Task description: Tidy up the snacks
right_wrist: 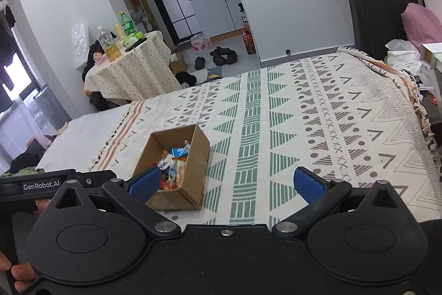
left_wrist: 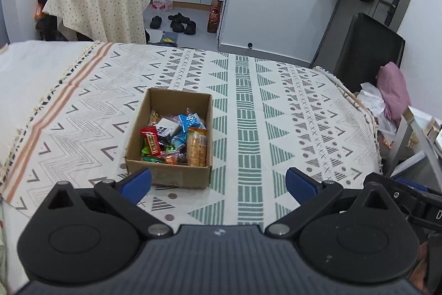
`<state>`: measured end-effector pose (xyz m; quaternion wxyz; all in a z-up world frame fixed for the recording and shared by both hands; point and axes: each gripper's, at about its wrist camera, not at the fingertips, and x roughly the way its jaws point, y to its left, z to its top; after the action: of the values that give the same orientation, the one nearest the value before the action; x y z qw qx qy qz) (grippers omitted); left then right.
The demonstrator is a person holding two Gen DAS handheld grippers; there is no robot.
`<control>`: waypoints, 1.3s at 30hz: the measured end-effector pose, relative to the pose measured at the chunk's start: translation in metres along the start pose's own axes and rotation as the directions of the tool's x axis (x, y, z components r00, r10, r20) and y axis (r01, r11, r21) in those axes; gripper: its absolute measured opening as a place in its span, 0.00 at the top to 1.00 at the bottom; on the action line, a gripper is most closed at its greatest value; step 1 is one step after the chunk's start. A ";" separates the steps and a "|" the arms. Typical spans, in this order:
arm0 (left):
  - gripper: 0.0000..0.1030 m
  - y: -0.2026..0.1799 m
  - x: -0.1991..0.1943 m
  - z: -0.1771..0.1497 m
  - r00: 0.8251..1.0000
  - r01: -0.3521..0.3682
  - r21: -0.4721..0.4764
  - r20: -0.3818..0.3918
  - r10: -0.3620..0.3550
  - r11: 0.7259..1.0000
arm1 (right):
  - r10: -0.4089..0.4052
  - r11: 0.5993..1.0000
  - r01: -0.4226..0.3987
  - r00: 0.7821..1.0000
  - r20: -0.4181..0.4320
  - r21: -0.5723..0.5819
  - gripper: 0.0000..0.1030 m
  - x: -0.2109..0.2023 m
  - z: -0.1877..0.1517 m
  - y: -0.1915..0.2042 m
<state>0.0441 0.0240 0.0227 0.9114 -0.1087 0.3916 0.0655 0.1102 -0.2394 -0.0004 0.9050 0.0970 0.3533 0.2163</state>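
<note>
Bedspread [left_wrist: 276, 107]: you see cream cloth with green triangles and bars, grey chevrons, dots and crosses, and orange stripes by the fringe.
Cardboard box [left_wrist: 165, 173]: your box is plain brown.
Snacks [left_wrist: 171, 140]: your packets are red, blue, green, orange and white.
Left gripper [left_wrist: 218, 184]: your pads are blue on black arms.
Right gripper [right_wrist: 226, 184]: the same blue and black.
Round table cloth [left_wrist: 105, 10]: cream with small dark dots.
</note>
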 end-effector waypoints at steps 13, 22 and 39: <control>0.00 0.008 -0.020 -0.011 0.999 -0.026 0.088 0.025 0.024 0.996 | -0.007 0.999 0.006 0.999 -0.034 -0.053 0.00 -0.011 -0.015 0.014; 0.00 0.009 -0.024 -0.011 1.000 -0.021 0.113 0.025 0.018 0.993 | -0.008 0.998 0.007 1.000 -0.021 -0.063 0.00 -0.019 -0.014 0.016; 0.00 0.009 -0.027 -0.009 0.999 -0.023 0.111 0.029 0.020 0.994 | -0.001 0.997 -0.001 1.000 -0.020 -0.071 0.00 -0.023 -0.010 0.016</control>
<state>0.0181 0.0292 0.0350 0.9206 -0.0524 0.3830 0.0549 0.0829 -0.2355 0.0113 0.9043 0.0627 0.3543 0.2296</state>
